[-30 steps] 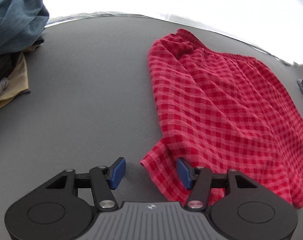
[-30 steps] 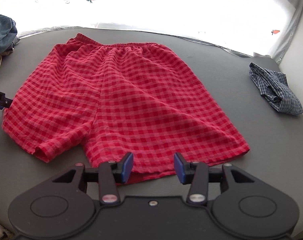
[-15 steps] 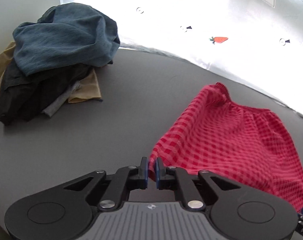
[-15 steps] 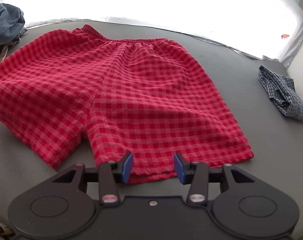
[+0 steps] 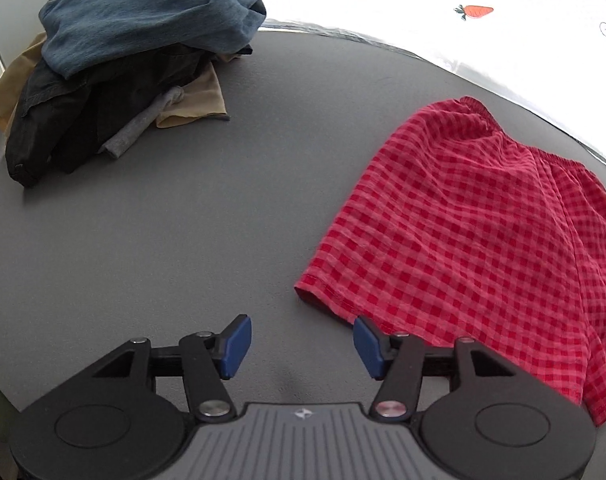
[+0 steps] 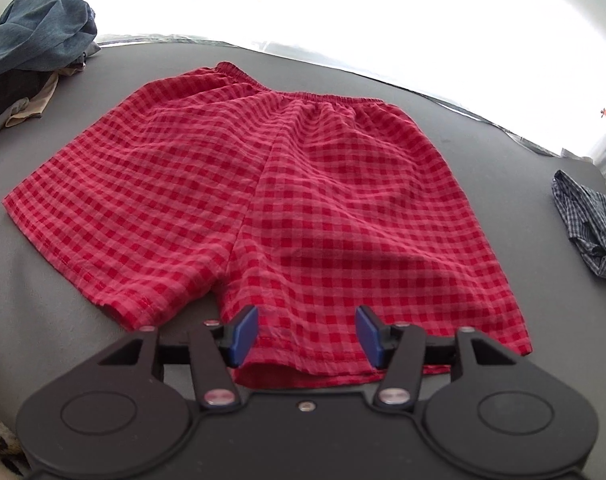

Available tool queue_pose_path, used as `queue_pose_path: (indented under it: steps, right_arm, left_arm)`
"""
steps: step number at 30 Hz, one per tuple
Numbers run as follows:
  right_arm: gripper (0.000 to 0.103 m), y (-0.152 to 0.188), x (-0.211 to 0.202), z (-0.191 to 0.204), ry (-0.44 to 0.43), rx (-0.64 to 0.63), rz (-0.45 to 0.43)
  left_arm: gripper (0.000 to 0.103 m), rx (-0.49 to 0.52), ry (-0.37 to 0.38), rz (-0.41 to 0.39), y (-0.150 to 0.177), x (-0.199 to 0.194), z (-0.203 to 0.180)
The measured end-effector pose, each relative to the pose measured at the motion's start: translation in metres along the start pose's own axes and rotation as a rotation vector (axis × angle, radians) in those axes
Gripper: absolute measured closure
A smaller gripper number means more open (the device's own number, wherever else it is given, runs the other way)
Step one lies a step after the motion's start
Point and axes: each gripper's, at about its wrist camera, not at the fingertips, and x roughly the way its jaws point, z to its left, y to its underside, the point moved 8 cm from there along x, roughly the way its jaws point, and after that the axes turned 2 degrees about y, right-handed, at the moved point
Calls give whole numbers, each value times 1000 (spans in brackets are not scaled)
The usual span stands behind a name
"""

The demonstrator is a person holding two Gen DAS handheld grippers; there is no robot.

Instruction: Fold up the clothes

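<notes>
Red gingham shorts (image 6: pixel 303 200) lie spread flat on the grey table (image 5: pixel 163 220), elastic waistband at the far side, legs near. The left gripper (image 5: pixel 302 346) is opening over bare table just left of the hem. The right gripper (image 6: pixel 307 334) is opening with the near hem between its pads, not pinched.

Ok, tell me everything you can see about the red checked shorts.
The red checked shorts look like thin crinkled cotton in a red and pink gingham, with a gathered elastic waistband at the far edge and two hemmed legs toward the cameras. They lie spread flat, slightly rippled, on the grey table. The right gripper, opening, straddles one leg's hem without pinching it.
</notes>
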Motion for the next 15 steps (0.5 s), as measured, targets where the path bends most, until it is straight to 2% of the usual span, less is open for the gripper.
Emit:
queue_pose_path:
  steps: [2, 3, 10, 15]
  right_arm:
    - [46, -3, -6, 11, -1, -36, -23]
    - [45, -3, -7, 17, -5, -55, -30]
    - [43, 2, -12, 46, -9, -79, -20]
    - [39, 13, -14, 44, 37, -7, 36]
  left_arm:
    - [31, 35, 15, 4, 0, 1, -4]
    - [30, 49, 23, 5, -1, 2, -5]
    - [30, 82, 72, 33, -15, 22, 1]
    - [31, 146, 104, 49, -27, 41, -4]
